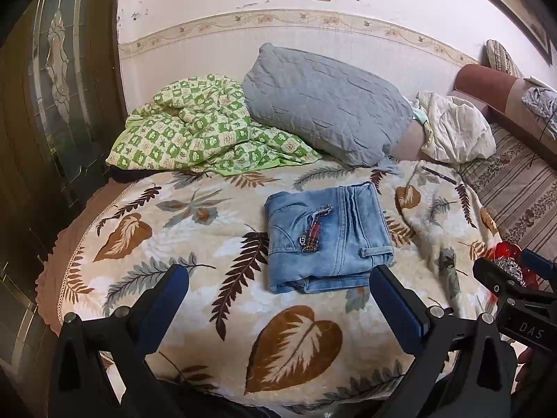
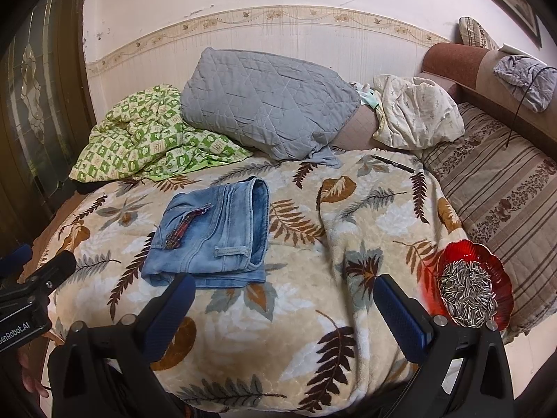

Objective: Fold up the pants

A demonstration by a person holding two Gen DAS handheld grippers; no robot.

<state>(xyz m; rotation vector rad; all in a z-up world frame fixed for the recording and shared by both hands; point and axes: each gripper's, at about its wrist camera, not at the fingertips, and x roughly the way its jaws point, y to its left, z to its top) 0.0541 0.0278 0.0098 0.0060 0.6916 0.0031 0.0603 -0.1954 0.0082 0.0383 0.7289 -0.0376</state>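
Light blue denim pants [image 1: 327,240] lie folded into a compact rectangle on the leaf-patterned blanket [image 1: 195,244]; a red plaid patch shows on top. They also show in the right wrist view [image 2: 212,237]. My left gripper [image 1: 278,289] is open and empty, held just in front of the pants' near edge, apart from them. My right gripper [image 2: 285,299] is open and empty, over the blanket [image 2: 313,278] to the right of the pants. The right gripper also shows at the right edge of the left wrist view [image 1: 515,278].
A green checked quilt [image 1: 195,129], a grey quilted pillow [image 1: 323,104] and a white crumpled cloth [image 1: 452,129] lie at the back by the wall. A red dish of sunflower seeds [image 2: 470,285] sits at the right. A dark pen [image 2: 393,163] lies beyond. A wooden door [image 1: 52,104] stands left.
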